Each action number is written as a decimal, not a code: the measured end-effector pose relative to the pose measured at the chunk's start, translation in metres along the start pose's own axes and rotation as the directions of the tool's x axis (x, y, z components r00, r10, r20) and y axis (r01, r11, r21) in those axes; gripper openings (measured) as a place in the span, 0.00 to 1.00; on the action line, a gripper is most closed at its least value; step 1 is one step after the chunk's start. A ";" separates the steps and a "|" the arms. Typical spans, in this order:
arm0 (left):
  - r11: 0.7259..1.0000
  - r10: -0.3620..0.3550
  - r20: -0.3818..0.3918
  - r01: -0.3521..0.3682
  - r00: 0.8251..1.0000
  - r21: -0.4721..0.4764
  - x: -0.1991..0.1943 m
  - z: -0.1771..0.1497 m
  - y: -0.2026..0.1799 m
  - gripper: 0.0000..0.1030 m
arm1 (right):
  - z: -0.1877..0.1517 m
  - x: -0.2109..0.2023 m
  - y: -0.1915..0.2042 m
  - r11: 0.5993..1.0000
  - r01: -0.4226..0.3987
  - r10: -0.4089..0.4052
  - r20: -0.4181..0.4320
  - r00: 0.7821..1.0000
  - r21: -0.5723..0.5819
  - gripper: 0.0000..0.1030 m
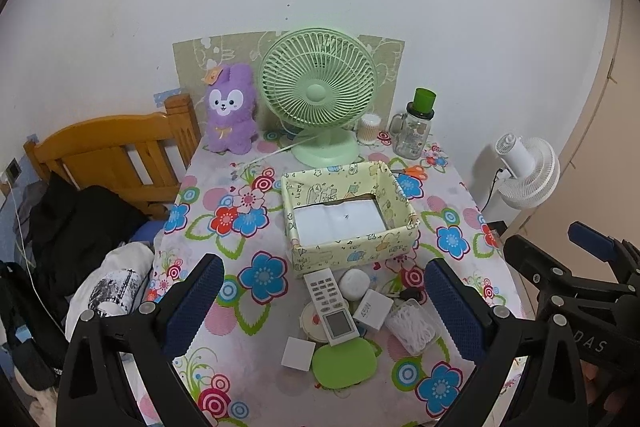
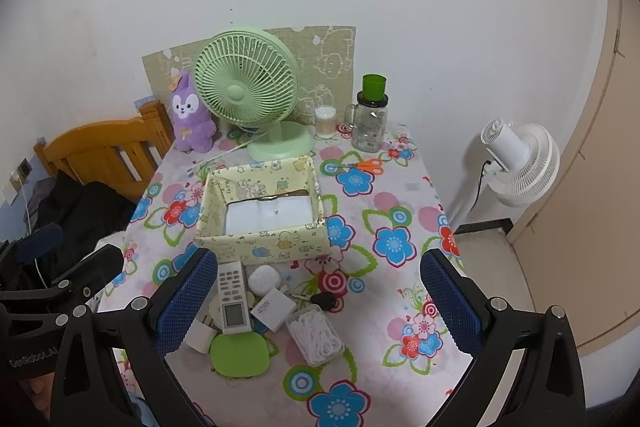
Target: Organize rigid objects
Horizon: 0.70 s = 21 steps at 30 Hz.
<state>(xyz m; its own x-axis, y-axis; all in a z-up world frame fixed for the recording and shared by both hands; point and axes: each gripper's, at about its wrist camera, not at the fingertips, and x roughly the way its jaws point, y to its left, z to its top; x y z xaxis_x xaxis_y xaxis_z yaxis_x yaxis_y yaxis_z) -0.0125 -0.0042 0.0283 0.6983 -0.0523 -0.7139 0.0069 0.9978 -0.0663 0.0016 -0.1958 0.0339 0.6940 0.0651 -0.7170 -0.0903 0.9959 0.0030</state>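
Holding both tongs above the near edge of the counter (image 1: 224, 187), I find the left tongs (image 1: 324, 301) spread wide apart and gripping nothing. The right tongs (image 2: 318, 301) stand likewise apart and empty.

Item 1: a yellow patterned storage box (image 1: 352, 255) sits mid-counter, open-topped, with a white sheet lining its floor.

Item 2: the rigid objects lie clustered on the counter just in front of the box, outside it. They comprise a white remote control (image 1: 330, 307) resting partly over a round flat tin (image 1: 310, 323), a white rounded case (image 1: 354, 283), a white charger block (image 1: 374, 309), a clear box of cotton swabs (image 1: 410, 325), a green flat case (image 1: 344, 361), a small white square block (image 1: 298, 353) and a black key fob (image 2: 324, 301).

Item 3: along the back of the counter stand a purple plush rabbit (image 1: 230, 109), a green desk fan (image 1: 318, 91), a jar of swabs (image 1: 368, 129) and a glass mug with a green cup on top (image 1: 414, 127). Orange-handled scissors (image 2: 366, 166) lie behind the box to its right.

Item 4: a white floor fan (image 2: 516, 163) stands right of the counter; a wooden bed frame (image 1: 108, 151) is on the left.
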 end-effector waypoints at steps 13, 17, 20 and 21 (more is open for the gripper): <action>1.000 0.012 0.000 -0.012 1.000 0.003 0.001 0.005 0.001 0.98 | 0.002 0.001 0.000 1.000 0.015 -0.015 0.012 1.000 -0.013 0.99; 1.000 0.013 0.001 -0.013 1.000 0.002 0.002 0.006 0.002 0.98 | 0.005 0.002 -0.002 1.000 0.005 -0.005 0.019 1.000 -0.010 0.99; 1.000 0.014 0.001 -0.014 1.000 0.003 0.002 0.006 0.001 0.98 | 0.005 0.001 -0.002 1.000 0.002 -0.002 0.023 1.000 -0.012 0.99; 1.000 0.014 0.001 -0.014 1.000 0.004 0.003 0.007 0.001 0.98 | 0.005 0.001 -0.002 1.000 0.002 -0.002 0.024 1.000 -0.013 0.99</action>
<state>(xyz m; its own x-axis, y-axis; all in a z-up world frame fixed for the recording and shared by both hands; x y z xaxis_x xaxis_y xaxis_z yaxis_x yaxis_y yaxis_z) -0.0061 -0.0029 0.0310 0.6994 -0.0381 -0.7137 0.0002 0.9986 -0.0531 0.0060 -0.1970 0.0363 0.7112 0.0649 -0.6999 -0.0979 0.9952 -0.0072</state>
